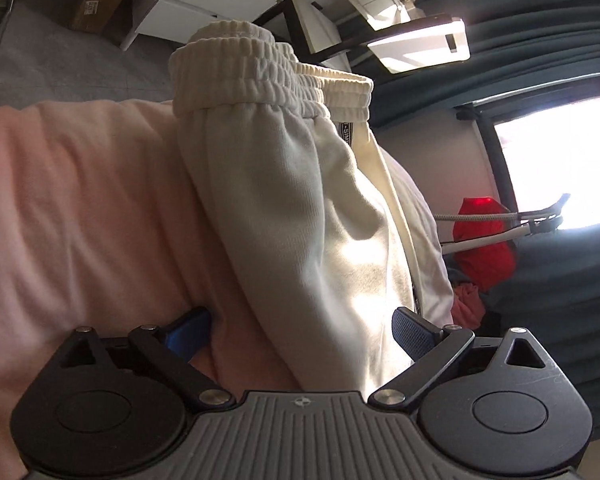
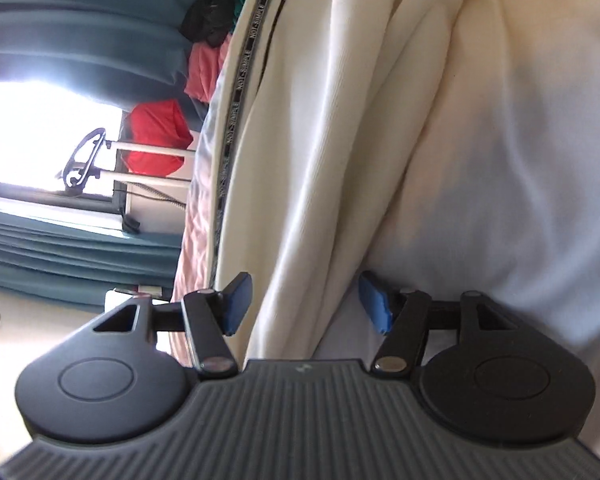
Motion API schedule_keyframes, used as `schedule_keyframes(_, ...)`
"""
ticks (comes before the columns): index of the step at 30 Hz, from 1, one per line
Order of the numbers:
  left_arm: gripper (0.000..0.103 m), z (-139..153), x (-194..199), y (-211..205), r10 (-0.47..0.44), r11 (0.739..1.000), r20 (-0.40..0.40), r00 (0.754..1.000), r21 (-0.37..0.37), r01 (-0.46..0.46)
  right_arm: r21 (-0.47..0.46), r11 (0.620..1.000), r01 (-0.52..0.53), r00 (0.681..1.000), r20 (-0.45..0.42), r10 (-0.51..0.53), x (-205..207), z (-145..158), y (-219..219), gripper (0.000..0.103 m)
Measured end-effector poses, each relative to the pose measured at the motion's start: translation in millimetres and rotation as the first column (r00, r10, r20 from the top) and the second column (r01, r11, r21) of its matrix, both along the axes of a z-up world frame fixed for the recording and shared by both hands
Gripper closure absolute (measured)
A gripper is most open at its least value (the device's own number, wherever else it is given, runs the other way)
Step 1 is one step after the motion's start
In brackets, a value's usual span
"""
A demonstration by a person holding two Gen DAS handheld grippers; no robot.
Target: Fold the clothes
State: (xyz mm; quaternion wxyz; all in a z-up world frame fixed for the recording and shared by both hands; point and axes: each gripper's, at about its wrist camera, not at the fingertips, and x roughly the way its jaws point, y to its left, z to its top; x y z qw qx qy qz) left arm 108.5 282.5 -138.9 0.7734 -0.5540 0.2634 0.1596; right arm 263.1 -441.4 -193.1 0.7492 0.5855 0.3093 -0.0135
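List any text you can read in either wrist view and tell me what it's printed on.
"NOT SIMPLE", repeated along the dark side stripe of the cream sweatpants, right wrist view.
"SIM...", partial lettering on the same kind of stripe below the elastic waistband, left wrist view; the rest is hidden.
White label on the cardboard box: too small to read.

We see cream-white sweatpants [image 1: 300, 200], their ribbed waistband [image 1: 268, 76] the same cream, lying on a pale pink bedsheet [image 1: 80, 200]. In the right wrist view a grey side stripe [image 2: 240, 92] with dark lettering runs down the cream fabric. The curtains [image 1: 540, 40] are teal, and a bright red garment [image 1: 484, 240] sits beyond. Our finger pads [image 1: 414, 336] are blue on black linkages.
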Motion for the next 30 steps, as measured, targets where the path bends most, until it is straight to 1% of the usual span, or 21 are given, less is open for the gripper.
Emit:
schedule_keyframes(2, 0.008, -0.2, 7.4, -3.6, 0.033, 0.998, 0.008, 0.999, 0.043, -0.034, -0.025, 0.999, 0.040, 0.999, 0.020, -0.039, 7.8, -1.3, -2.3, 0.041)
schedule_keyframes(4, 0.035, 0.4, 15.3, -6.3, 0.059, 0.994, 0.018, 0.998, 0.096, -0.060, -0.049, 0.996, 0.080, 0.996, 0.041, -0.078, 15.6, -2.6, -4.6, 0.042)
schedule_keyframes(5, 0.041, 0.7, 19.2, -7.7, 0.071, 0.990, 0.023, 0.997, 0.122, -0.074, -0.061, 0.993, 0.100, 0.994, 0.052, -0.097, 19.4, -3.2, -5.7, 0.042)
schedule_keyframes(6, 0.049, -0.3, 22.2, -8.0, 0.083, 0.987, 0.034, 0.996, 0.133, -0.087, -0.073, 0.990, 0.120, 0.991, 0.063, -0.116, 23.3, -3.9, -6.9, 0.043)
schedule_keyframes(7, 0.056, -2.4, 23.7, -6.9, 0.091, 0.987, 0.045, 0.995, 0.129, -0.096, -0.085, 0.986, 0.140, 0.988, 0.074, -0.134, 27.2, -4.5, -8.0, 0.046)
schedule_keyframes(8, 0.061, -4.0, 24.8, -5.6, 0.095, 0.986, 0.051, 0.994, 0.129, -0.101, -0.116, 0.981, 0.154, 0.986, 0.084, -0.145, 31.3, -4.9, -9.6, 0.052)
schedule_keyframes(9, 0.071, -5.4, 25.5, -4.4, 0.100, 0.986, 0.057, 0.993, 0.127, -0.106, -0.146, 0.976, 0.163, 0.985, 0.089, -0.151, 35.9, -6.1, -12.1, 0.057)
schedule_keyframes(10, 0.077, -6.3, 25.0, -3.1, 0.106, 0.986, 0.064, 0.992, 0.120, -0.113, -0.168, 0.971, 0.170, 0.984, 0.084, -0.158, 38.1, -7.5, -13.6, 0.077)
schedule_keyframes(11, 0.081, -5.8, 23.7, -1.8, 0.114, 0.987, 0.070, 0.991, 0.107, -0.121, -0.190, 0.966, 0.178, 0.983, 0.079, -0.166, 40.3, -9.0, -15.2, 0.080)
schedule_keyframes(12, 0.086, -3.6, 21.7, 0.0, 0.122, 0.988, 0.076, 0.990, 0.089, -0.129, -0.182, 0.966, 0.183, 0.982, 0.088, -0.169, 41.6, -10.7, -17.1, 0.082)
schedule_keyframes(13, 0.089, -0.4, 17.9, 2.7, 0.128, 0.989, 0.088, 0.988, 0.067, -0.134, -0.193, 0.964, 0.184, 0.981, 0.095, -0.168, 41.7, -8.0, -16.6, 0.084)
schedule_keyframes(15, 0.091, 8.7, 8.6, 8.0, 0.125, 0.991, 0.120, 0.985, 0.027, -0.129, -0.223, 0.958, 0.183, 0.980, 0.114, -0.160, 41.4, 0.5, -15.5, 0.085)
schedule_keyframes(17, 0.092, 17.2, -1.6, 12.3, 0.121, 0.993, 0.149, 0.981, -0.009, -0.121, -0.216, 0.959, 0.182, 0.978, 0.140, -0.154, 35.9, 12.6, -18.1, 0.087)
schedule_keyframes(19, 0.092, 25.1, -11.4, 12.2, 0.106, 0.994, 0.158, 0.982, -0.002, -0.107, -0.199, 0.962, 0.186, 0.975, 0.162, -0.155, 27.8, 24.5, -21.2, 0.087)
schedule_keyframes(22, 0.092, 37.5, -28.8, 17.5, 0.073, 0.997, 0.153, 0.985, 0.004, -0.075, -0.197, 0.961, 0.192, 0.973, 0.165, -0.161, 2.2, 37.7, -25.3, 0.087)
schedule_keyframes(26, 0.092, 58.2, -60.5, 26.2, 0.049, 0.999, 0.160, 0.986, 0.014, -0.052, -0.126, 0.979, 0.162, 0.985, 0.072, -0.154, -36.4, 48.4, -33.7, 0.087)
schedule_keyframes(28, 0.092, 63.2, -78.0, 29.7, 0.049, 0.999, 0.140, 0.989, 0.003, -0.050, -0.125, 0.981, 0.150, 0.987, 0.069, -0.142, -57.4, 57.4, -32.0, 0.087)
schedule_keyframes(30, 0.092, 64.4, -92.4, 32.0, 0.037, 0.999, 0.100, 0.994, 0.018, -0.039, -0.170, 0.974, 0.147, 0.987, 0.088, -0.134, -82.0, 67.8, -24.4, 0.087)
